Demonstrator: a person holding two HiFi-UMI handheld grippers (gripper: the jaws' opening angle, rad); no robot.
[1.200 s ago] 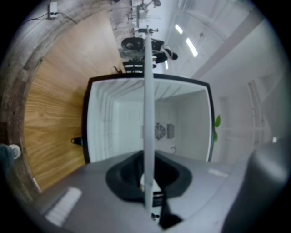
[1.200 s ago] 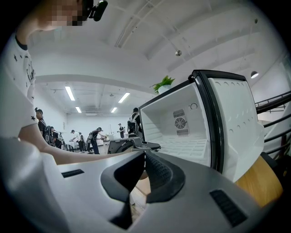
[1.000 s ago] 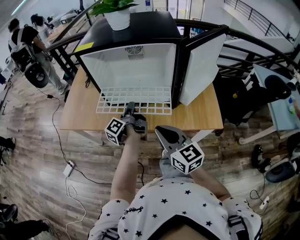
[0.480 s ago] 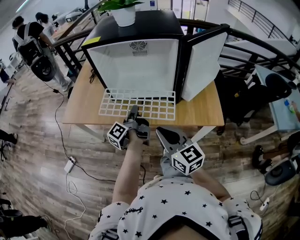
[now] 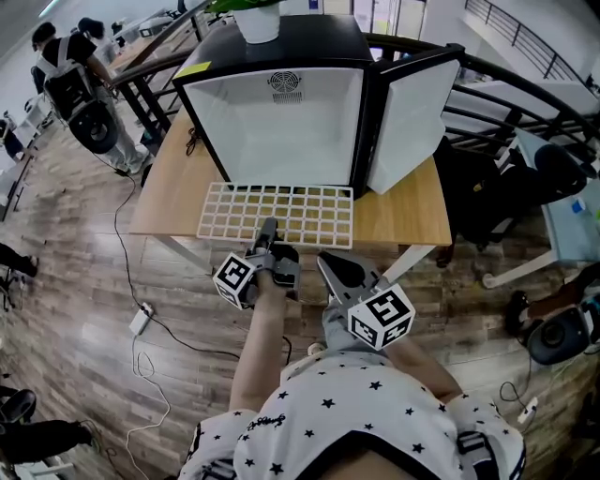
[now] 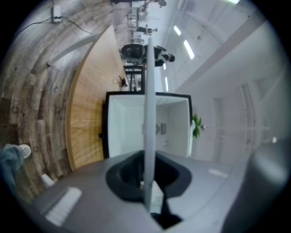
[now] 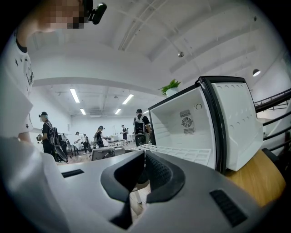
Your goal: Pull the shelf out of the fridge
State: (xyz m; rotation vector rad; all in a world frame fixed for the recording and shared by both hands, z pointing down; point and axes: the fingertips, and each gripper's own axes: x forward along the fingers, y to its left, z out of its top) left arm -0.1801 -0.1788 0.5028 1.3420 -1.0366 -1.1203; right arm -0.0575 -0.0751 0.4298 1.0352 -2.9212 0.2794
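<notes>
- White wire shelf (image 5: 281, 214) lies flat over the wooden table (image 5: 403, 220), its back edge at the mouth of the open fridge (image 5: 281, 131).
- Left gripper (image 5: 269, 228) is clamped on the shelf's front edge.
- Right gripper (image 5: 325, 261) hangs closed and empty, beyond the table's near edge.
- Fridge door (image 5: 412, 122) stands swung open at right; a potted plant (image 5: 259, 23) sits on top.

support: wooden table (image 5: 403, 220) on plank floor (image 5: 75, 309) | on table: black fridge (image 5: 281, 112), white inside, door swung open at its right | in front of fridge: white grid shelf (image 5: 281, 214) flat over the tabletop, reaching the near edge; contact with wood unclear | floor left of fridge: black cable (image 5: 117, 253), white adapter (image 5: 139, 321)
</notes>
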